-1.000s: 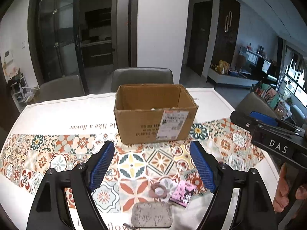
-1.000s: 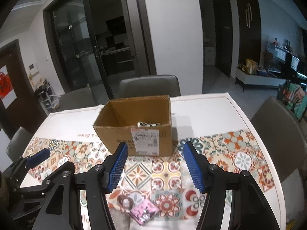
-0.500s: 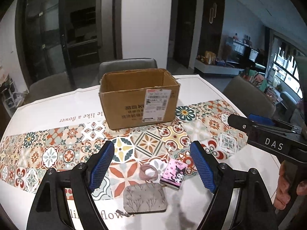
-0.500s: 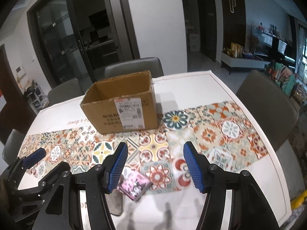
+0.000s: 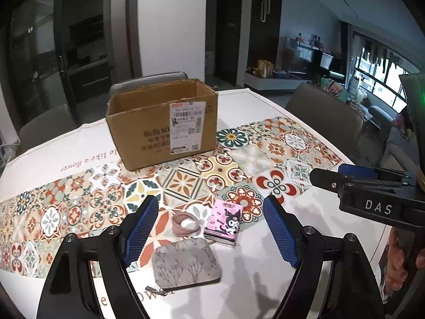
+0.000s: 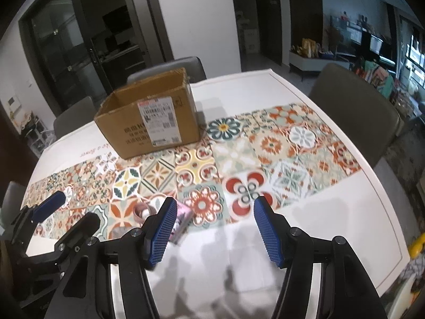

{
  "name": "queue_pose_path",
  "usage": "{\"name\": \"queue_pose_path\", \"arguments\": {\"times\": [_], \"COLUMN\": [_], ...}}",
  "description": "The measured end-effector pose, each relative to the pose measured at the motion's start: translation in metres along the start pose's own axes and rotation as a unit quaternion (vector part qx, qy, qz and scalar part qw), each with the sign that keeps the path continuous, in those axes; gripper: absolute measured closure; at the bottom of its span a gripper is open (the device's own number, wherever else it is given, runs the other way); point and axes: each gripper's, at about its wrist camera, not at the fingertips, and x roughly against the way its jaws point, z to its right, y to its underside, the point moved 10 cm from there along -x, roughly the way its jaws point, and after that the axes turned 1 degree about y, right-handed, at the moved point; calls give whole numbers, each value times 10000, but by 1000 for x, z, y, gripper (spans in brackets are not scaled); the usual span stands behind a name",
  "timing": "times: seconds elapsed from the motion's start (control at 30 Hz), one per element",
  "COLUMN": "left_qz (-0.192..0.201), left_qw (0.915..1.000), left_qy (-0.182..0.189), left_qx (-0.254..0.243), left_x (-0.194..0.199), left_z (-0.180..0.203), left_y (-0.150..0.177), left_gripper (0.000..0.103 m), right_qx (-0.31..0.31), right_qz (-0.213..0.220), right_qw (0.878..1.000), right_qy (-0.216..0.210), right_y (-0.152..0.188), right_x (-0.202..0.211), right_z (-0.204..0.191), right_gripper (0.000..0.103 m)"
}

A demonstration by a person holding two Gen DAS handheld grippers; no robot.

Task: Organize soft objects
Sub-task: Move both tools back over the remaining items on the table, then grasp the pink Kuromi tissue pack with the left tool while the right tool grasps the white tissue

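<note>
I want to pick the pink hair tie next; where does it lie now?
In the left wrist view the pink hair tie lies between the open fingers, left of the pink tissue pack, just beyond the grey pouch.

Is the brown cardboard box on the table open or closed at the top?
Open. The brown cardboard box has no flaps over its top, and the left wrist view shows its inner back wall. Its contents cannot be seen from here.
</note>
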Motion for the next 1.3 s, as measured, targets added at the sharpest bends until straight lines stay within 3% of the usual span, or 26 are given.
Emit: {"name": "queue_pose_path", "arguments": {"times": [0.5,0.97,1.3], "left_qz": [-394,-669,-803], "left_qw": [9980,9941,9912], "left_qy": [274,252,202], "left_qx": [-409,-815,-1033], "left_x": [-42,-80,-108], "left_z": [15,21,22], "left_y": [28,46,52], "left_gripper": [22,22,22], "right_qx": [-608,-1192,-1347], "right_qz": [-519,-1153,-1343], "right_qw": [9962,9847,9795], "right_qy": [334,540,660], "right_y": [51,96,112], "right_x": [-26,-61,-81], "right_z": [29,50,60], "right_gripper": [41,41,41]}}
